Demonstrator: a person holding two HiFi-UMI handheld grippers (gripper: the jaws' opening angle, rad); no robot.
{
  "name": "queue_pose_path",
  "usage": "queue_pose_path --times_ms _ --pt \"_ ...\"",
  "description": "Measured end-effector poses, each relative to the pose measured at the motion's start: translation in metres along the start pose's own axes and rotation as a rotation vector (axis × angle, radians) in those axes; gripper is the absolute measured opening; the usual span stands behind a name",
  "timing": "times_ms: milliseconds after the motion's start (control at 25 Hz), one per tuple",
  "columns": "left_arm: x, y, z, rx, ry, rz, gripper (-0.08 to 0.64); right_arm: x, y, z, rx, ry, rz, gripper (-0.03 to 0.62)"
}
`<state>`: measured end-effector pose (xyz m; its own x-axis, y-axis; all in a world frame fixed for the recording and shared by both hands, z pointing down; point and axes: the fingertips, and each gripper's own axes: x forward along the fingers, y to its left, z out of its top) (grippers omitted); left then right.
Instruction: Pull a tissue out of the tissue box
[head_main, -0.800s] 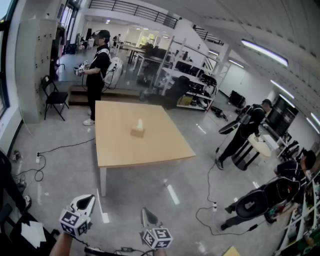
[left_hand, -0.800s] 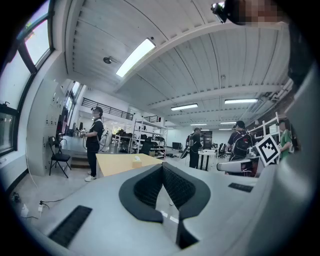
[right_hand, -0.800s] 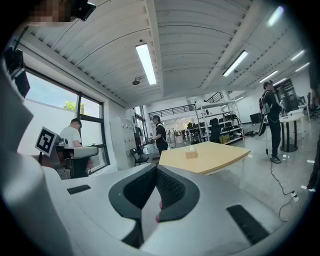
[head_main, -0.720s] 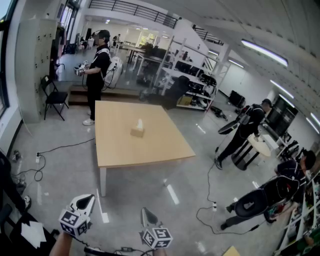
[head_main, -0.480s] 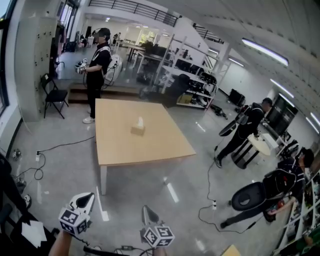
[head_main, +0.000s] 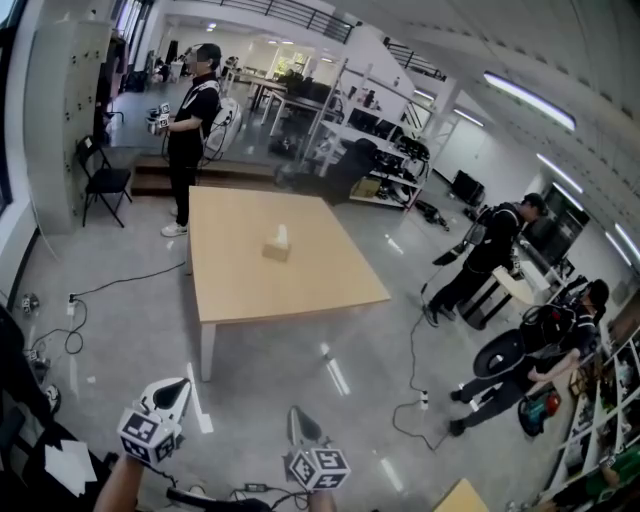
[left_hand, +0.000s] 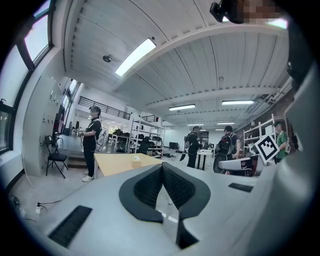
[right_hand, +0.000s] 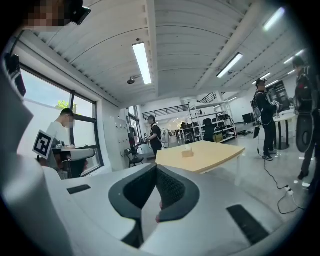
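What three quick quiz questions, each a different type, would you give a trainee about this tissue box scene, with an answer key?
1. True or false: the tissue box sits on the wooden table, well apart from the left gripper and the right gripper.
2. Multiple choice: the right gripper's jaws are A) wide apart, B) together with nothing between them, C) clamped on a tissue.
3. Fill in: a white tissue sticks up from the box's ____.
Key: 1 true; 2 B; 3 top.
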<state>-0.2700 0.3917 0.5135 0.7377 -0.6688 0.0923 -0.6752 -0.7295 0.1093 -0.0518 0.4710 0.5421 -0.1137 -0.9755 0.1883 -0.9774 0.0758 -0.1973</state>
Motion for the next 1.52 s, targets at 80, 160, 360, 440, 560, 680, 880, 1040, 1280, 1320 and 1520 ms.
queue_pose_path --times_ms 80,160,360,440,560,680,880,1040,1280,1320,1520 --pt "-0.001 0.001 -0.003 -0.002 0.003 -0.021 0.008 -0.002 0.006 -0.003 -0.002 0.002 -0.013 0.012" --pt "-0.002 0.001 -0.001 0.000 0.000 -0.040 0.008 -0.003 0.012 -0.005 -0.003 0.004 -0.023 0.012" --pt "-0.005 0.009 -0.008 -0.009 0.003 -0.063 0.008 -0.005 0.022 -0.010 -0.015 0.017 -0.045 0.012" --pt "-0.005 0.014 -0.008 -0.013 0.004 -0.062 0.008 -0.003 0.024 -0.010 -0.018 0.017 -0.050 0.012" --pt "-0.003 0.021 -0.008 -0.014 -0.002 -0.061 0.008 0.001 0.022 -0.009 -0.021 0.014 -0.059 0.012" --pt "0.003 0.026 -0.005 -0.015 -0.009 -0.058 0.008 0.009 0.020 -0.008 -0.019 0.009 -0.060 0.012" --pt "0.023 0.034 -0.004 -0.010 -0.006 -0.060 0.008 0.029 0.014 -0.004 -0.025 0.007 -0.052 0.012" --pt "0.044 0.043 0.000 -0.015 -0.001 -0.047 0.008 0.051 0.001 0.000 -0.020 0.017 -0.047 0.012" --pt "0.079 0.058 0.004 -0.022 0.011 -0.018 0.008 0.085 -0.023 0.006 -0.010 0.031 -0.032 0.011" --pt "0.085 0.061 0.003 -0.020 0.016 -0.015 0.008 0.092 -0.028 0.006 -0.008 0.033 -0.030 0.012" --pt "0.128 0.065 0.008 0.000 0.021 -0.003 0.008 0.127 -0.055 0.012 0.002 0.041 -0.012 0.012"
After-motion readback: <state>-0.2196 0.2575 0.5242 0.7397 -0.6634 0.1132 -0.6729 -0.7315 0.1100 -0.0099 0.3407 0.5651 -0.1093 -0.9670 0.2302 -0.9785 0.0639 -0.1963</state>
